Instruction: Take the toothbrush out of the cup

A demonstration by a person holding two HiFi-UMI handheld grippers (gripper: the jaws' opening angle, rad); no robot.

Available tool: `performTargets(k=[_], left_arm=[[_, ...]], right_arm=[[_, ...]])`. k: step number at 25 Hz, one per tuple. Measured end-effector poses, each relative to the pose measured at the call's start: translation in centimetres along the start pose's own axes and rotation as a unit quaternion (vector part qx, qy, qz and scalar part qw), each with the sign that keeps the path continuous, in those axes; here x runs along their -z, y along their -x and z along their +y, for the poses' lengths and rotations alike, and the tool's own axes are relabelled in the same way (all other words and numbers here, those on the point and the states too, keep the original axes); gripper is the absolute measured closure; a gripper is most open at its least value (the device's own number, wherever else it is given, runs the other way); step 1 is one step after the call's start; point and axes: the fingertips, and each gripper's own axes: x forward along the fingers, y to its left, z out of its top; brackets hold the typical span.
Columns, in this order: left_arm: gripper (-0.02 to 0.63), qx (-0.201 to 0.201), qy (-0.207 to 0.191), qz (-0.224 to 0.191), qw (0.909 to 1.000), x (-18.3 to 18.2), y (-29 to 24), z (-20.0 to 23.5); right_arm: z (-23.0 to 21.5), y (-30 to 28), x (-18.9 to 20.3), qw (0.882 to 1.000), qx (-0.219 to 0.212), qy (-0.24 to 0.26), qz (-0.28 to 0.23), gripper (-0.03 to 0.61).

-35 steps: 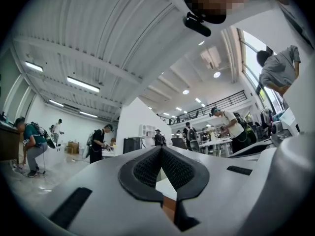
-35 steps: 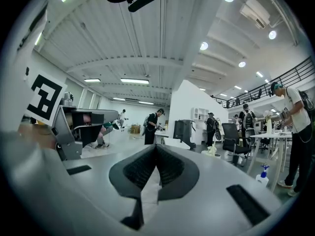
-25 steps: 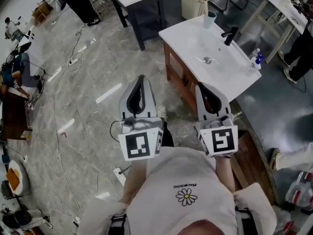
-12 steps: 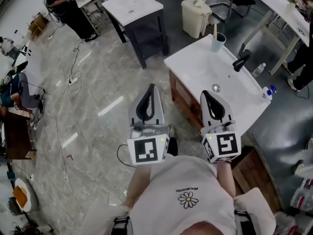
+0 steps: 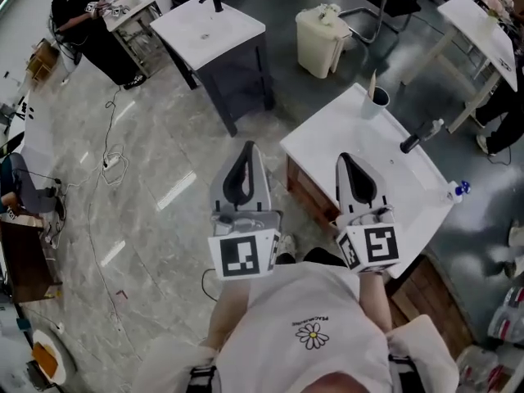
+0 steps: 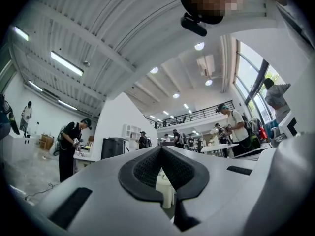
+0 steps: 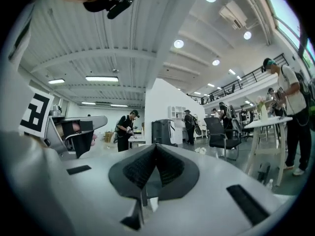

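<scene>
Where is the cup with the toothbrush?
In the head view, the cup stands at the upper right, on the far corner of the white sink counter, with the toothbrush sticking up from it.

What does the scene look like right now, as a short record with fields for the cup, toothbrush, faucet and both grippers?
cup: upright, far corner of the white vanity top
toothbrush: standing in the cup, sticking up
faucet: black, right of the cup
left gripper: jaws together, empty, over the floor
right gripper: jaws together, empty, at the vanity's near side, apart from the cup
status: toothbrush not yet taken out
</scene>
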Motion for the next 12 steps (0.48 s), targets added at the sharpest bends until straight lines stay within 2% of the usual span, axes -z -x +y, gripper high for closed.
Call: performTargets(k=[3, 9, 12], left_arm=[[0.598, 0.005, 0.007, 0.008, 0.9999, 1.1, -1.6, 0.6], [0.598, 0.011, 0.013, 0.014, 0.9998, 2.9, -4.2, 0.2], [0.598, 0.013, 0.019, 0.014, 0.9996, 3.0, -4.8, -0.5]], right_arm=[[-0.7, -1.7, 0.7, 1.0, 0.009, -0.022, 0.013, 0.568], [-2.6, -3.5, 0.8, 0.999, 0.032, -0.014, 0.0, 0.568], [-3.1, -3.8, 0.8, 0.999, 0.036, 0.005, 0.001, 0.568]])
